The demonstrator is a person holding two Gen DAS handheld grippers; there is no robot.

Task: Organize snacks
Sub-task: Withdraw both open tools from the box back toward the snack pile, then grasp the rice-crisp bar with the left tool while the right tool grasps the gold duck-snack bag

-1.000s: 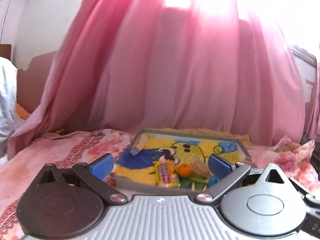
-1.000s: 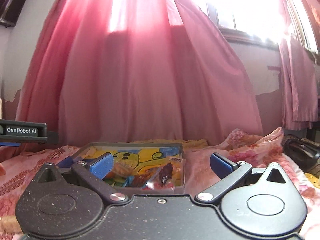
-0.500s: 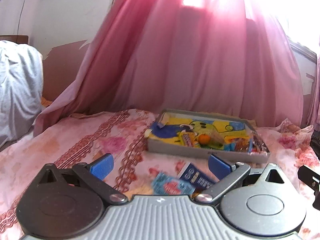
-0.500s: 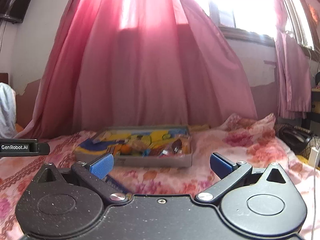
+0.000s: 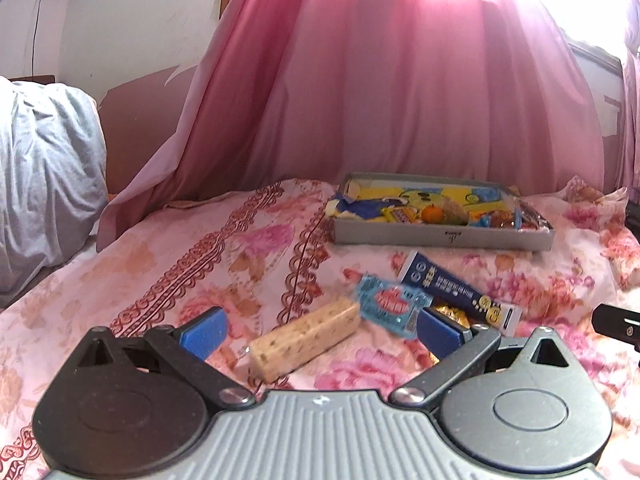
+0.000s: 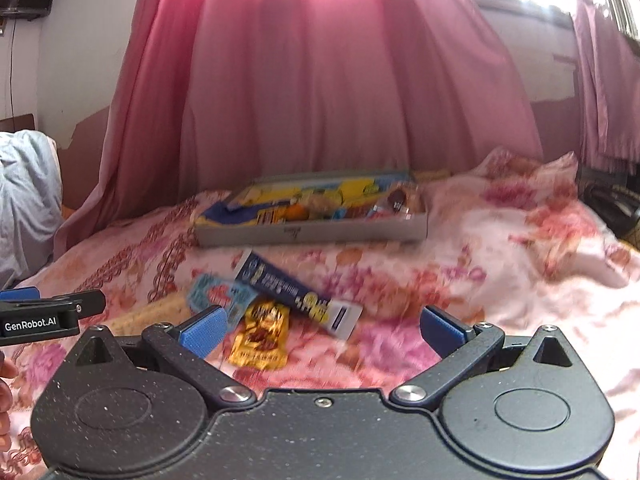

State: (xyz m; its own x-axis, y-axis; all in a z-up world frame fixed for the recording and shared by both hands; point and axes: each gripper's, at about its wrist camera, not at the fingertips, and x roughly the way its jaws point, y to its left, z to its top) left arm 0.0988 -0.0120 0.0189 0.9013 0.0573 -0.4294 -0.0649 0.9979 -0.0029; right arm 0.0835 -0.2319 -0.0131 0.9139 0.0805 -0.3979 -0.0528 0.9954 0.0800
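Soft floral bedding is the working surface, and that is the first source of trouble: it gives under pressure, so a finger pressed down beside a flat packet may sink and slide under nothing, or drag cloth up with the snack. In the left wrist view the left gripper hangs with its blue pads wide apart and empty, and the beige wafer bar lies slantwise between them at lower centre, close to the near edge of the frame. Just right of it the light-blue packet overlaps the bar's far end, and the dark-blue box lies touching that packet toward centre right. Closing on the bar could, I judge, catch the light-blue packet's corner too and lift or flick it. In the right wrist view the right gripper is likewise spread and holds nothing; the gold packet sits at lower centre near its left pad, partly tucked under the dark-blue box. Pulling the gold packet may tug the box along. The grey tray, at centre right of the left view, is already crowded with snacks at its right end, so a careless drop could land on the rim or bounce out. The two tools are near each other, the left one's body showing at the left edge of the right view, so reaching for neighbouring items together risks a collision.
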